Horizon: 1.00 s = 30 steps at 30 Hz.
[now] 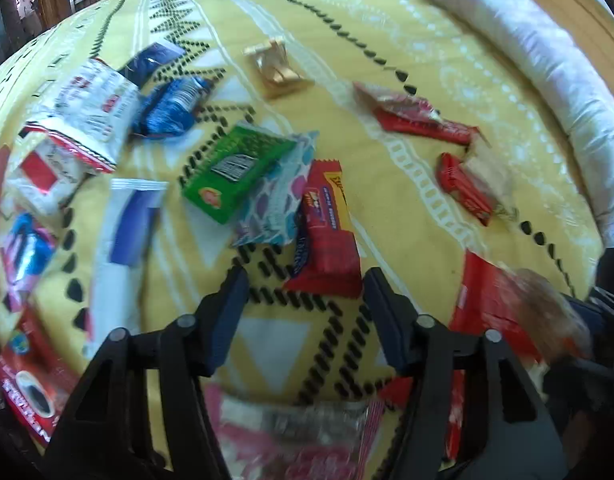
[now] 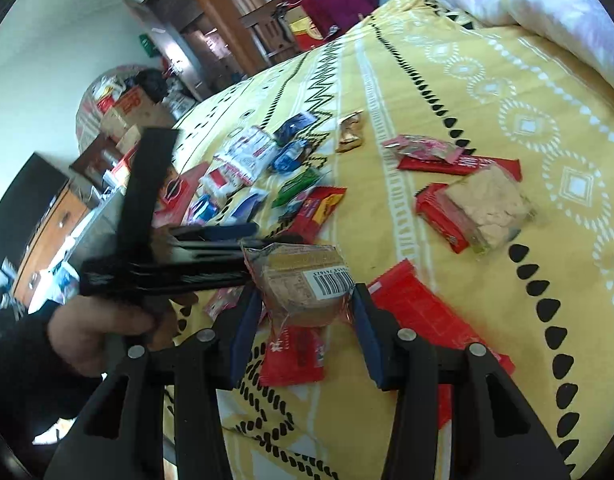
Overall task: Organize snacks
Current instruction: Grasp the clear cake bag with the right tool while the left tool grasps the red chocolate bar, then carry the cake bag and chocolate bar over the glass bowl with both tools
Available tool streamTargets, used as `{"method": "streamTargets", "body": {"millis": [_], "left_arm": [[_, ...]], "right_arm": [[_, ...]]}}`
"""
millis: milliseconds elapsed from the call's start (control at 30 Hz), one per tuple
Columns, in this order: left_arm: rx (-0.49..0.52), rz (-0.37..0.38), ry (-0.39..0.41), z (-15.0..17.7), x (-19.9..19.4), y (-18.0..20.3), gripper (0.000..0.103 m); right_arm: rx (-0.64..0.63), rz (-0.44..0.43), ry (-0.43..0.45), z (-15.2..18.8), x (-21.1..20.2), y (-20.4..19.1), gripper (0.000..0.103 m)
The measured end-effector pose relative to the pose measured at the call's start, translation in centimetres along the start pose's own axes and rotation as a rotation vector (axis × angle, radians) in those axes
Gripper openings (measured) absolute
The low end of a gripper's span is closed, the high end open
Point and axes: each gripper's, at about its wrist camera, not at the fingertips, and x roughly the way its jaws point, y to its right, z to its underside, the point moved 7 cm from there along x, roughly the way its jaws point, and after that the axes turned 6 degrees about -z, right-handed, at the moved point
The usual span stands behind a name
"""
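Observation:
Snacks lie scattered on a yellow patterned bedspread (image 1: 407, 208). My left gripper (image 1: 305, 284) stands open just above it; the lower end of a red-and-yellow snack bar (image 1: 327, 236) lies between its fingertips, untouched. Beyond the bar are a green packet (image 1: 235, 172) and a patterned pouch (image 1: 275, 200). My right gripper (image 2: 305, 298) is shut on a clear-wrapped biscuit pack (image 2: 303, 280) with a barcode, held above red packets (image 2: 419, 300). In the right wrist view a hand (image 2: 99, 320) holds the left gripper (image 2: 211, 240) at the left. The held pack shows blurred at the right of the left wrist view (image 1: 547, 308).
White-and-red packs (image 1: 87, 116), blue packets (image 1: 167, 108) and a white-and-blue bar (image 1: 127, 232) lie left. A gold wrapper (image 1: 275, 68) sits farther off; red wrappers (image 1: 419, 116) and a second biscuit pack (image 2: 491, 208) lie right. A rolled white quilt (image 1: 547, 60) borders the bed's right side.

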Motion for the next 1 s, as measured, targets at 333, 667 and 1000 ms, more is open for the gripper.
{"method": "streamTargets", "body": {"millis": [333,667,1000], "left_arm": [[0.001,-0.028,0.040,-1.6,1.1,0.6,0.029],[-0.025,-0.070,0.146,0.0,-5.2,-1.3,0.027],[-0.170,-0.279,0.308,4.3,-16.5,-11.1,0.027]], "right_arm": [[0.033,-0.008,0.002,-0.4,0.5,0.5,0.050],[-0.013,0.018,0.035,-0.7,-0.3,-0.1,0.050],[-0.095,0.010,0.040,-0.8,-1.4,-4.2,0.050]]}}
